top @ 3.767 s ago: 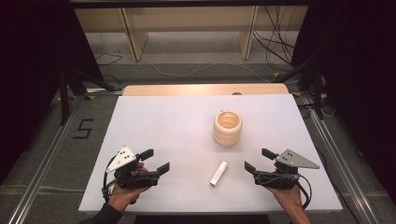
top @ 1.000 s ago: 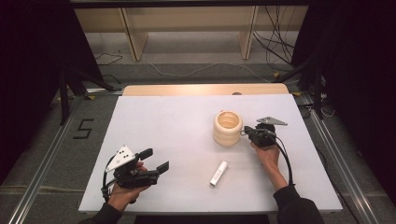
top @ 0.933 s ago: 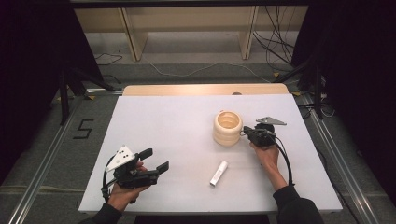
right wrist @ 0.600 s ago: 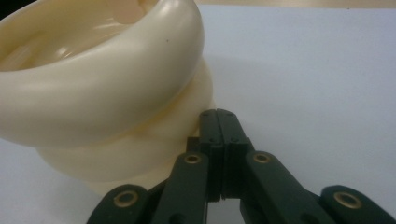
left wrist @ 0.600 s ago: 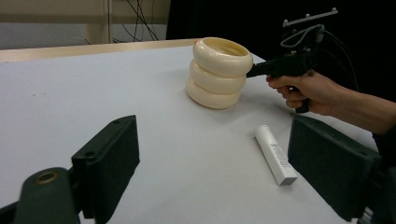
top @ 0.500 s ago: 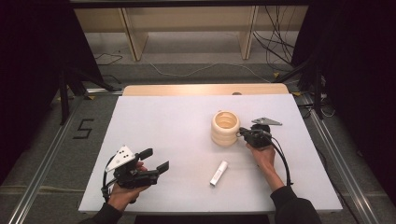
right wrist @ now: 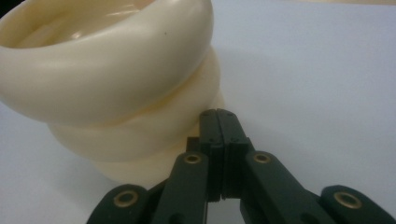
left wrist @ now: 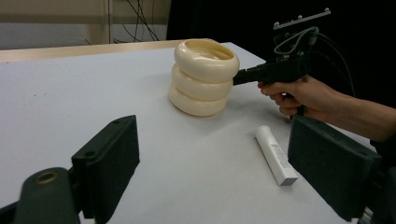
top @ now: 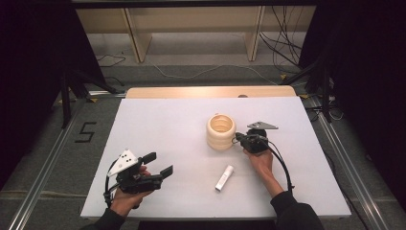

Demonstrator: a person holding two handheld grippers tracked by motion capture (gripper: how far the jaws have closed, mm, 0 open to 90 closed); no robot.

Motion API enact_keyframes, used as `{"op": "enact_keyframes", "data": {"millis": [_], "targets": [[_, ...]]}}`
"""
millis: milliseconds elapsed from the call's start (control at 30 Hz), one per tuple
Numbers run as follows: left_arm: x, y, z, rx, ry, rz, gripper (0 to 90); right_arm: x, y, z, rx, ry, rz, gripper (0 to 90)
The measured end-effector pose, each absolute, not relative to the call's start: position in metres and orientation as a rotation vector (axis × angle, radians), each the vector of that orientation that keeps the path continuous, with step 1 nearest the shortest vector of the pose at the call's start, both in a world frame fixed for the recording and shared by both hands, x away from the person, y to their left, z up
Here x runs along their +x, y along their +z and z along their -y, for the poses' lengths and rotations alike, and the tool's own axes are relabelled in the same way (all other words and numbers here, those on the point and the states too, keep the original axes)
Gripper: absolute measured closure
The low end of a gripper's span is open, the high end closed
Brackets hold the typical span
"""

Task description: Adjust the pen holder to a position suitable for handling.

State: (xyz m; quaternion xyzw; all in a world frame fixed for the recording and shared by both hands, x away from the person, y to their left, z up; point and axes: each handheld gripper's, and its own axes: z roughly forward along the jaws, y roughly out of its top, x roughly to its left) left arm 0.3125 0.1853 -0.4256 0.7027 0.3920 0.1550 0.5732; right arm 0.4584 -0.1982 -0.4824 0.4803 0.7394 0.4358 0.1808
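high view: a cream ribbed vessel shaped like three stacked rings (top: 221,132) stands upright right of centre on the white table (top: 163,124), its open mouth facing up. the right gripper (top: 238,139) sits at the vessel's right side, held by the person's right hand (top: 261,160), its jaw tips at the vessel's wall. in the right gripper view the two black jaws are pressed together with nothing between them, and their tips lie against or just beside the lower rings of the vessel (right wrist: 112,79); contact cannot be told for sure. a small white tube with a printed label (top: 224,177) lies flat lower in the frame, below the vessel and near the right hand, apart from both. the left gripper (top: 159,165) is at the lower left of the frame, held in the left hand (top: 125,199), well apart from the vessel. in the left gripper view its jaws stand wide apart and empty, with the vessel (left wrist: 203,77) and the tube (left wrist: 275,154) seen beyond them.
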Motion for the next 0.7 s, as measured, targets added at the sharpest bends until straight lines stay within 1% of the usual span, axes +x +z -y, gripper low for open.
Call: {"op": "enact_keyframes", "data": {"millis": [533, 700], "targets": [[0.313, -0.426, -0.186, 1.65, 0.363, -0.923, 16.3, 0.456, -0.483, 0.184, 1.32, 1.237, -2.122, 89.7], [0.313, -0.426, -0.186, 1.647, 0.36, -0.929, 16.2, 0.456, -0.482, 0.186, 1.326, 1.236, -2.123, 86.9]]}}
